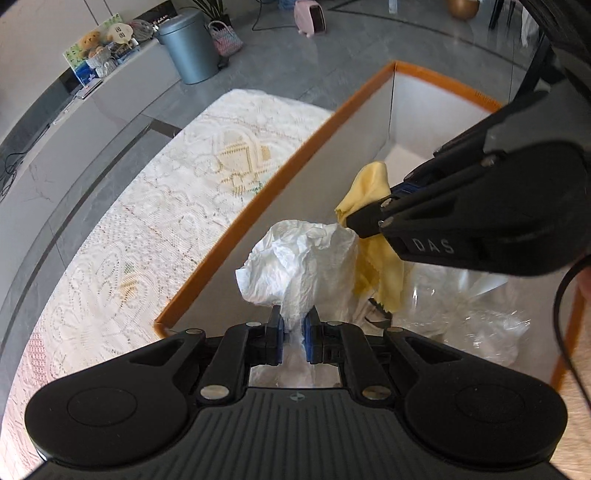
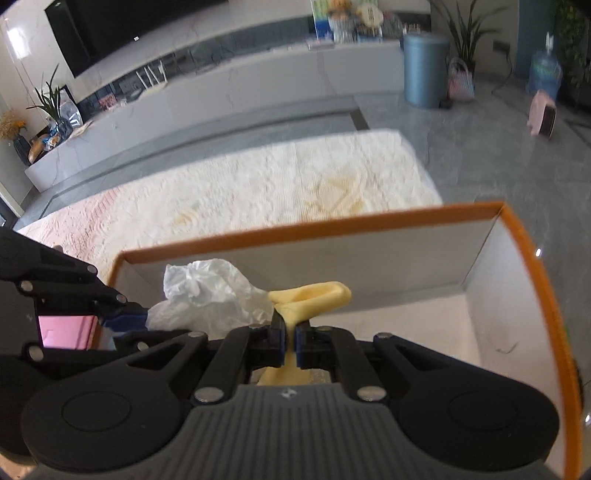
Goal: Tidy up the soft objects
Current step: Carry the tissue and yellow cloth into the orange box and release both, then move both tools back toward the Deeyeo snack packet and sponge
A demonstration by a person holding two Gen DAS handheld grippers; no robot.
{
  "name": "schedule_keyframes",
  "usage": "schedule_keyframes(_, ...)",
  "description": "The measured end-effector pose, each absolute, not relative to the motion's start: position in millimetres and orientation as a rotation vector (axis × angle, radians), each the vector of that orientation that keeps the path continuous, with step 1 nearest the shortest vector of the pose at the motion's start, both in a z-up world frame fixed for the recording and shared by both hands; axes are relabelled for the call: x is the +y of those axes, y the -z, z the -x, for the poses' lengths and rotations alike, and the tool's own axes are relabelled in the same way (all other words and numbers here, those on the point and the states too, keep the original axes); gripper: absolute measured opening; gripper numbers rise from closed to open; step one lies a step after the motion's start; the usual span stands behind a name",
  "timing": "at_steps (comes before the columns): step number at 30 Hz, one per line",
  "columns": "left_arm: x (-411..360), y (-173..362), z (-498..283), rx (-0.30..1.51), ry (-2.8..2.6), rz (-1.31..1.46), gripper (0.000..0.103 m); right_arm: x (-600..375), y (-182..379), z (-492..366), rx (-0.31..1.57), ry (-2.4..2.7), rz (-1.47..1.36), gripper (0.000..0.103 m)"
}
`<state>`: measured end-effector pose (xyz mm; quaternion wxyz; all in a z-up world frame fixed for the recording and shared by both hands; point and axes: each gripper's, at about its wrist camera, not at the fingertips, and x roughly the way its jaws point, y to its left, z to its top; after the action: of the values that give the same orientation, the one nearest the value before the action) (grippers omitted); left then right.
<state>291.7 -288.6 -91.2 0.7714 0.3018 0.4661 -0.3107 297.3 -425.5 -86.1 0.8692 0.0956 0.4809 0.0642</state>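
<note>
The only writing that can be read is "DAS", raised in black on the body of the right gripper (image 1: 384, 201) as it shows in the left wrist view; print on items along the far counter is too small to make out. Both tools are matte black plastic with ribbed grey bases, round silver pivot pins and blue pads on the fingertips. The left gripper (image 1: 293, 334) is clamped on one crumpled white plastic bag (image 1: 303, 258), thin and crinkly, which billows above the jaws. The right gripper (image 2: 291, 339) is pinched tight on one yellow cloth (image 2: 314, 295), soft and matte, folded into a loop above the fingertips; in the left wrist view the yellow cloth (image 1: 369, 192) shows a zigzag-cut lower edge. Both soft objects hang inside one open box (image 1: 295, 173) with smooth pale grey walls and an orange rim, the bag and cloth touching side by side. More clear, glossy plastic film (image 1: 476, 306) lies in the bottom of the box. The box (image 2: 332, 225) stands beside a cream lace cloth (image 1: 166, 206) with a woven pattern. Beyond it, on the grey tiled floor, stand one blue-grey cylindrical bin (image 1: 190, 44), one woven basket (image 1: 225, 37) and one pink heater (image 1: 310, 14).
</note>
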Motion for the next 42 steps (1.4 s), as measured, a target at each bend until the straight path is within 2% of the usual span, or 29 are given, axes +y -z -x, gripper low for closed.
schedule_keyframes(2, -291, 97, -293, 1.02, 0.668, -0.675, 0.013, -429, 92, -303, 1.039, -0.135, -0.23, 0.008)
schedule_keyframes(5, -292, 101, -294, 1.03, 0.661, -0.693, 0.018, -430, 100, -310, 1.083, -0.13, -0.244, 0.009)
schedule_keyframes(7, -292, 102, -295, 1.02, 0.649, -0.704, 0.026, -428, 104, -311, 1.103, -0.124, -0.234, 0.013)
schedule_keyframes(8, -292, 102, -295, 1.017, 0.647, -0.706, 0.027, -427, 104, -311, 1.107, -0.117, -0.227, 0.02)
schedule_keyframes(9, -292, 101, -294, 1.011, 0.646, -0.706, 0.034, -427, 104, -310, 1.106, -0.111, -0.226, 0.027)
schedule_keyframes(10, -290, 99, -293, 1.005, 0.652, -0.703, 0.041, -428, 102, -309, 1.099, -0.106, -0.225, 0.04)
schedule_keyframes(16, -282, 81, -288, 0.964, 0.665, -0.662, 0.051, -427, 87, -304, 1.08, -0.087, -0.202, 0.05)
schedule_keyframes(21, -273, 62, -280, 0.927, 0.67, -0.639, 0.052, -427, 71, -297, 1.055, -0.055, -0.192, 0.063)
schedule_keyframes(33, -221, 4, -235, 0.842, 0.644, -0.507, 0.052, -393, 17, -249, 0.983, -0.038, -0.126, 0.066)
schedule_keyframes(42, -129, -18, -181, 0.755, 0.516, -0.241, 0.052, -328, -14, -187, 0.843, -0.071, -0.074, 0.069)
